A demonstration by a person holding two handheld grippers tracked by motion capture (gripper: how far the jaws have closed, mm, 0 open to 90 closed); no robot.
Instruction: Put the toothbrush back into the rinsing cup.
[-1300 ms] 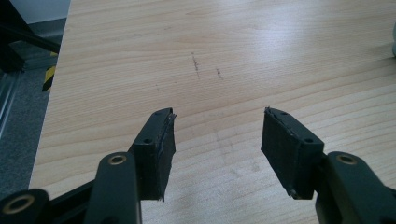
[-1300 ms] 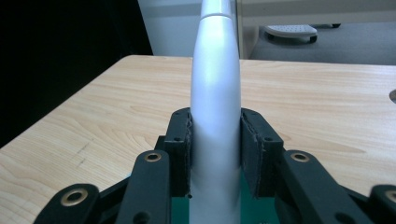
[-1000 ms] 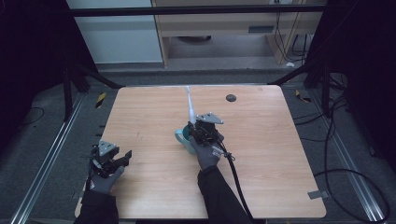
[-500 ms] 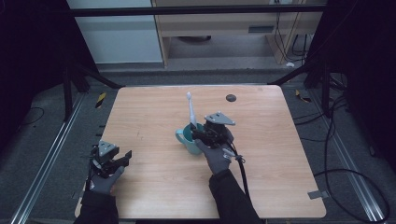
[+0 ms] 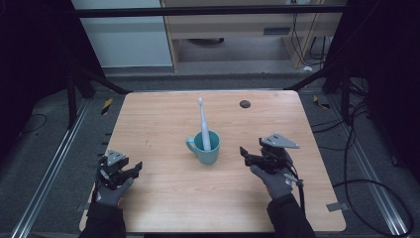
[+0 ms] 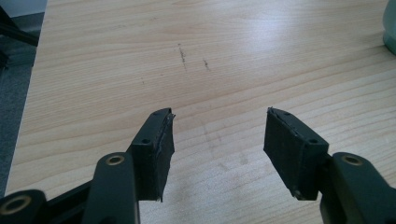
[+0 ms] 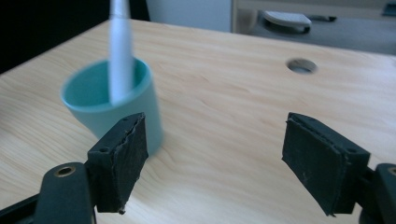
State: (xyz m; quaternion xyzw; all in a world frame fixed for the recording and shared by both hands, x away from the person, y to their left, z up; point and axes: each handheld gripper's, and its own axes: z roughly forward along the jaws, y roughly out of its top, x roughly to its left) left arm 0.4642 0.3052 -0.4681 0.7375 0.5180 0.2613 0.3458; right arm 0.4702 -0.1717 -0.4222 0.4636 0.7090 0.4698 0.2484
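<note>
From the high view, a teal mug [image 5: 205, 146] stands near the table's [image 5: 158, 119] middle, a white toothbrush [image 5: 202, 123] upright inside. The right gripper [image 5: 247, 154] sits toward the right edge, jaws apart, empty; the left gripper [image 5: 132, 169] near the left front corner, likewise.

Left gripper view: jaws spread over bare wood.

Right gripper view: mug apart from the jaws; any retreat should probably stay level, with open room rightward.

No readable text, label, brand, number or sign appears on the table [image 5: 163, 119], the mug [image 5: 206, 148], the toothbrush [image 5: 203, 119] or either gripper.
</note>
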